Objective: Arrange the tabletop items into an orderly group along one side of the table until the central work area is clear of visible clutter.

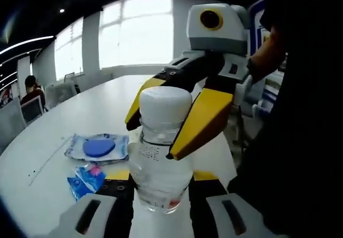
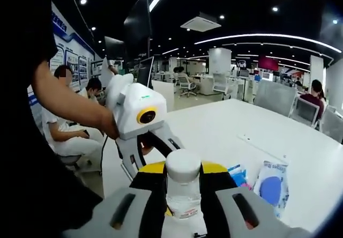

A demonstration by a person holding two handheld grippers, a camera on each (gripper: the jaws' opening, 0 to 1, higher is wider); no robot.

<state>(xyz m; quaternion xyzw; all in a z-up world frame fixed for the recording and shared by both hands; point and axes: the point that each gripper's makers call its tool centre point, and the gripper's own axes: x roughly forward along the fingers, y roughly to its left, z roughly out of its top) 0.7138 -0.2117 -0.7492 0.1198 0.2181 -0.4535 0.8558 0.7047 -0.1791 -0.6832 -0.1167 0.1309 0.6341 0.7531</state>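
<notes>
A clear plastic bottle [image 1: 161, 173] with a white cap [image 1: 165, 104] stands upright at the near edge of the white table [image 1: 107, 109]. My left gripper [image 1: 162, 176] is shut on the bottle's body, a black jaw pressing each side. My right gripper [image 1: 153, 139] reaches in from the upper right, its yellow fingers [image 1: 202, 121] clamped around the cap and neck. In the right gripper view the bottle [image 2: 183, 195] sits between my right gripper's [image 2: 185, 169] jaws, with the left gripper [image 2: 153, 155] just behind it. A hand and forearm hold that left gripper.
A clear packet with a blue disc [image 1: 99, 147] [image 2: 270, 187] and a small blue-and-pink packet [image 1: 86, 180] [image 2: 238, 175] lie on the table beside the bottle. The table [image 2: 257, 125] stretches far beyond. Office chairs and seated people ring the room.
</notes>
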